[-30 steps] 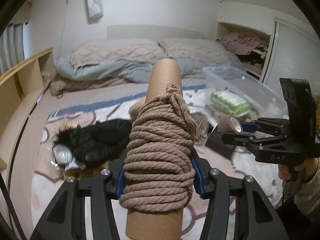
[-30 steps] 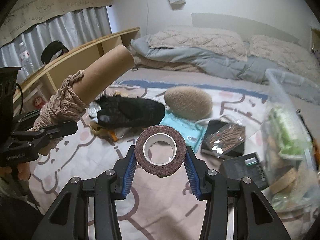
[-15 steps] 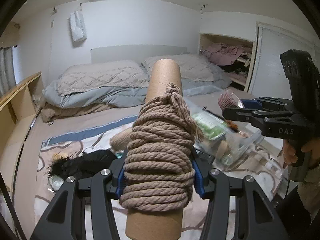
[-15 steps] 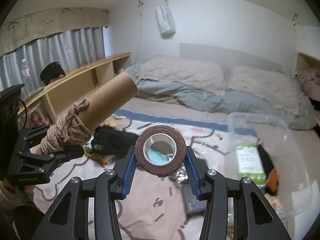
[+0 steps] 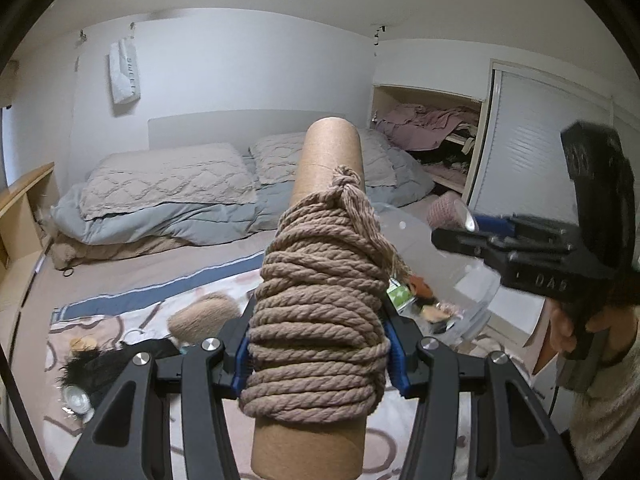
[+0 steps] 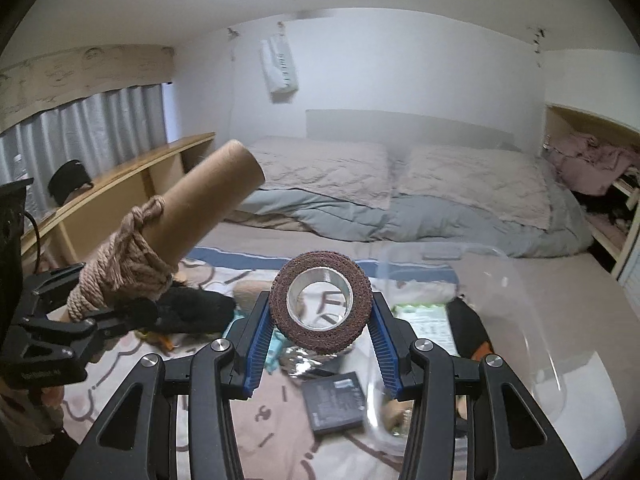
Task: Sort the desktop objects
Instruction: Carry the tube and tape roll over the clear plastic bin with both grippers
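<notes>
My left gripper [image 5: 320,354] is shut on a cardboard tube wound with beige rope [image 5: 320,304], held up in the air above the bed; it also shows at the left of the right wrist view [image 6: 132,256]. My right gripper [image 6: 320,342] is shut on a dark red roll of tape [image 6: 320,304], raised over a clear plastic bin [image 6: 532,320]. In the left wrist view the right gripper [image 5: 460,228] sits at the right with the tape roll [image 5: 446,212] over the bin [image 5: 452,264].
On the patterned blanket [image 6: 260,420] lie a black furry item [image 6: 196,308], a black box [image 6: 336,400], a beige fuzzy oval [image 5: 202,312] and a foil packet [image 6: 300,360]. The bin holds a green pack [image 6: 428,320]. Pillows [image 6: 324,168] lie behind; a wooden shelf [image 6: 120,176] stands left.
Both grippers have risen and tilted upward with their objects still held. The right gripper has moved toward the clear bin, which now lies right under the tape roll.
</notes>
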